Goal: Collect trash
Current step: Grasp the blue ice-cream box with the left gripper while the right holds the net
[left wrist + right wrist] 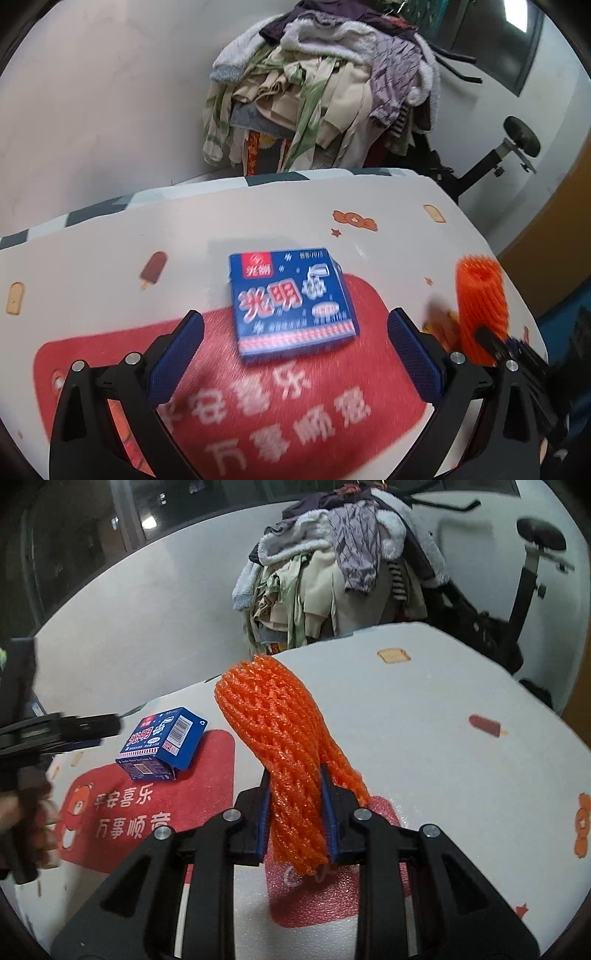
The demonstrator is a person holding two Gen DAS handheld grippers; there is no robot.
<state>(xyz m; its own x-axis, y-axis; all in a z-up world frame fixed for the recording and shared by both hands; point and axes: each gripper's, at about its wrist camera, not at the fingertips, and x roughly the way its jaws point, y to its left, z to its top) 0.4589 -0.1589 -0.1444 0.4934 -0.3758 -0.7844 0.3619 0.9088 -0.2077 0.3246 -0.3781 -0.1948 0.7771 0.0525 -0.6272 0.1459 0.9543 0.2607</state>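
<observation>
At the bottom centre of the right wrist view, the right gripper (297, 812) is clamped on the orange net (277, 738), a foam mesh sleeve. The blue pads pinch its lower part, so the rest stands up and leans toward the upper left of the frame, clear of the table (424, 709). That hold looks meant to keep the soft piece from slipping while the other hand works.

In the left wrist view, the left gripper (295, 350) sits at the bottom of the frame with its jaws wide apart and nothing between them. Just beyond the fingertips, at centre frame, lies the blue carton (291, 302), flat on the red patch of the printed cloth (92, 362). The spread seems set to take the carton's width, so the carton is probably the next piece of trash to pick up. The picture is blurred, so whether a finger touches the carton cannot be told.

The net also shows at the right edge of the left view, beside the carton.

Beyond the table's far edge, in the upper middle of both views, a clothes pile (325, 81) is heaped against the white wall, with an exercise bike (532, 572) at the upper right.
</observation>
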